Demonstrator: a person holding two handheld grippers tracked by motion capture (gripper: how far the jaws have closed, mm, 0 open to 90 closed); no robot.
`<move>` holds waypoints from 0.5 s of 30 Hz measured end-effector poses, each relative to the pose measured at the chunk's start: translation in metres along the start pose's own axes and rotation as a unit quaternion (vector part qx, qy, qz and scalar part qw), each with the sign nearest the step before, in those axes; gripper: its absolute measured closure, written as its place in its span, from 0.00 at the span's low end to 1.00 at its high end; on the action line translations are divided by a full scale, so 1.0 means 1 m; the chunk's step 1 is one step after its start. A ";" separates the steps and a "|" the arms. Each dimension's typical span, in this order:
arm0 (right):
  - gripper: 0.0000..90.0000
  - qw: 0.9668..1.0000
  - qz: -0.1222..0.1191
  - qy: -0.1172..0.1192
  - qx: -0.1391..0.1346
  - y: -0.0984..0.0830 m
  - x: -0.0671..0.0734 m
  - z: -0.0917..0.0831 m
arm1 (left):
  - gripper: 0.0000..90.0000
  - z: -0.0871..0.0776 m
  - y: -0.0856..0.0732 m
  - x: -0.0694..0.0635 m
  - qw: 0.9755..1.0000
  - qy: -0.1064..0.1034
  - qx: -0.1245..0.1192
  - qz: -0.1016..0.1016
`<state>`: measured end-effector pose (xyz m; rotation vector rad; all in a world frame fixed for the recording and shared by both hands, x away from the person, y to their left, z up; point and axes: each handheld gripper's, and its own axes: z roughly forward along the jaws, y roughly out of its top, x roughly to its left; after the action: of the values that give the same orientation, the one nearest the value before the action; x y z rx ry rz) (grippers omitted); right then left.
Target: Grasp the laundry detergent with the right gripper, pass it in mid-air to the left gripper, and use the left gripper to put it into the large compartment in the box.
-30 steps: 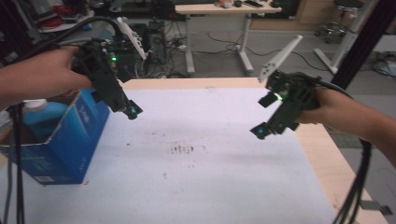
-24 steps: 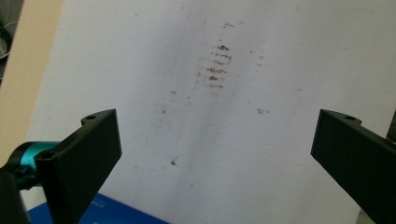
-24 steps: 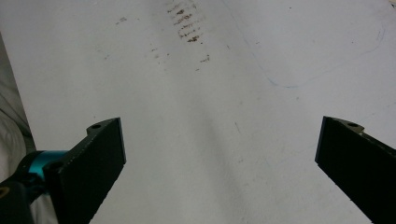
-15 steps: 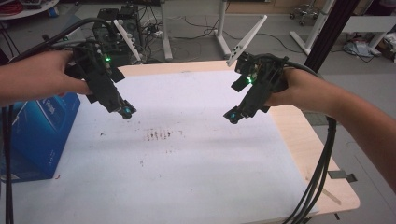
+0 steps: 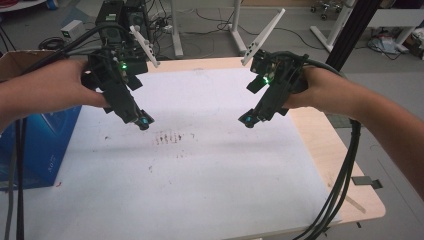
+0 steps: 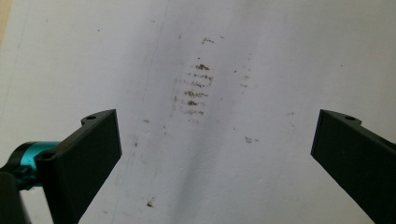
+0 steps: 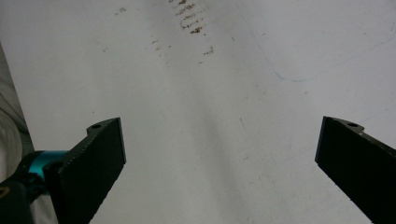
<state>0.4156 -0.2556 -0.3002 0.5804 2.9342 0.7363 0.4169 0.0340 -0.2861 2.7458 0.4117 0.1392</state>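
Observation:
Two hand-held black grippers hover above a white sheet [image 5: 200, 170] that covers the table. My left gripper [image 5: 141, 120] is held at the left and tilts down toward the sheet's middle. In the left gripper view its jaws stand wide apart [image 6: 217, 140] with nothing between them, over a patch of brown smudge marks [image 6: 194, 91]. My right gripper [image 5: 248, 120] is held at the right and also tilts inward. Its jaws stand wide apart [image 7: 219, 149] over bare sheet. The brown smudge marks [image 5: 170, 137] lie between the two grippers.
A blue cardboard box [image 5: 35, 140] stands at the table's left edge, under the left forearm. Bare wood [image 5: 340, 170] shows along the table's right side. Black cables [image 5: 335, 200] trail off the right edge. Desk legs and equipment [image 5: 120, 20] stand on the floor beyond the far edge.
Over the last second the right gripper moved left and toward the far side of the sheet. The left gripper held roughly the same place. Both stayed open.

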 end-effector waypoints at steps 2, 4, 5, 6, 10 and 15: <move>0.01 1.000 0.001 0.002 0.001 0.000 -0.001 0.001 | 0.02 0.004 0.000 0.000 1.000 -0.002 0.001 -0.001; 0.01 1.000 0.001 0.002 0.001 -0.001 -0.001 0.002 | 0.02 0.006 0.000 0.000 1.000 -0.005 0.003 0.000; 0.01 1.000 0.002 0.003 0.002 -0.001 -0.001 0.003 | 0.02 0.007 0.000 0.000 1.000 -0.006 0.004 -0.001; 0.01 1.000 -0.001 0.004 0.003 -0.001 -0.002 0.003 | 0.02 0.008 0.000 0.000 1.000 -0.006 0.006 0.000; 0.01 1.000 0.001 0.004 0.002 0.000 -0.003 0.004 | 0.02 0.008 -0.001 0.001 1.000 -0.006 0.003 -0.001; 0.01 1.000 0.001 0.006 0.003 0.000 -0.003 0.005 | 0.02 0.009 -0.001 0.002 1.000 -0.007 0.005 -0.002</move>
<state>0.4192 -0.2544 -0.3049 0.5803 2.9482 0.7334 0.4198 0.0325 -0.2943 2.7546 0.4165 0.1174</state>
